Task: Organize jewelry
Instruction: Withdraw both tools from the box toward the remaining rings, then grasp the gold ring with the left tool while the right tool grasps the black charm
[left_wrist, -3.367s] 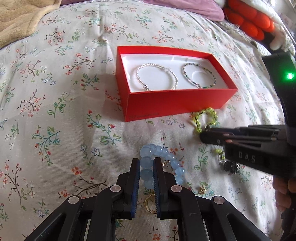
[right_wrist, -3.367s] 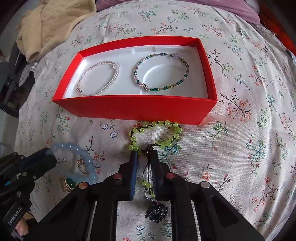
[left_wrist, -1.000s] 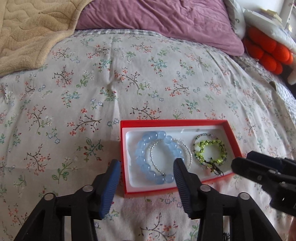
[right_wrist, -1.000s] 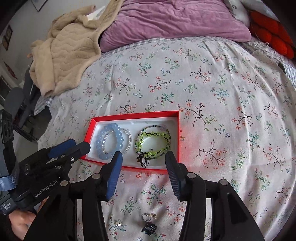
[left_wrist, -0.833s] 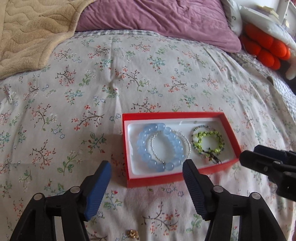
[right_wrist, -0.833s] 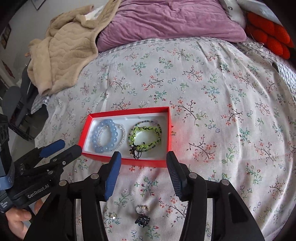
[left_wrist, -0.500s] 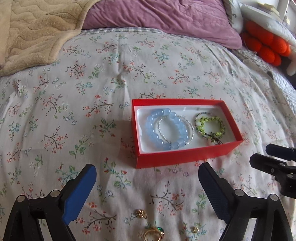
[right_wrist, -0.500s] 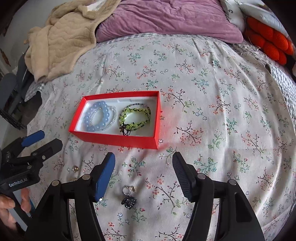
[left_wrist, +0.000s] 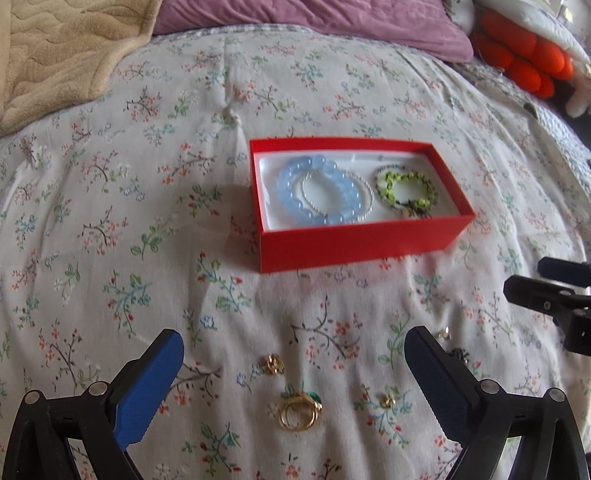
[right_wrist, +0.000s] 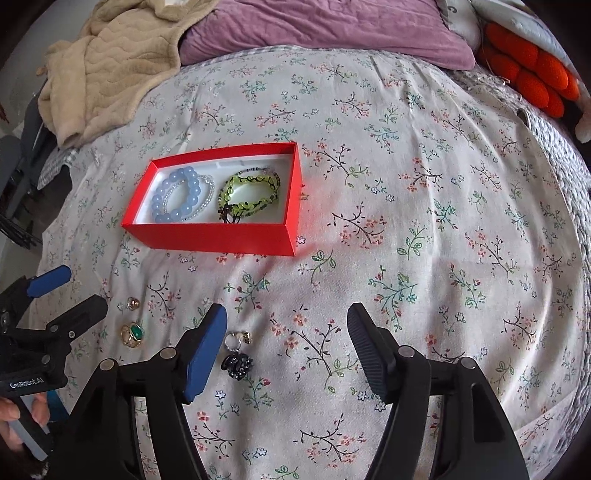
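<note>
Floral bedding (right_wrist: 424, 192) carries the red box (left_wrist: 354, 242) at mid-bed, the blue bead bracelet (left_wrist: 317, 192) and green bead bracelet (left_wrist: 404, 190) already lying in it, so I judge the bracelets done and the small pieces next. Both the left gripper (left_wrist: 293, 365) and the right gripper (right_wrist: 286, 343) are empty, their jaws having just been opening. Near the left gripper lies the gold ring (left_wrist: 299, 411), just left of the right one the dark charm (right_wrist: 236, 360); each calls for a fine pinch off soft cloth, with open room to the right and the two tools close beside each other.

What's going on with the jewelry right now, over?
Left gripper and right gripper open, empty. Four bracelets in the red box. Gold ring, black charm on the bedspread. Nothing blocking.
</note>
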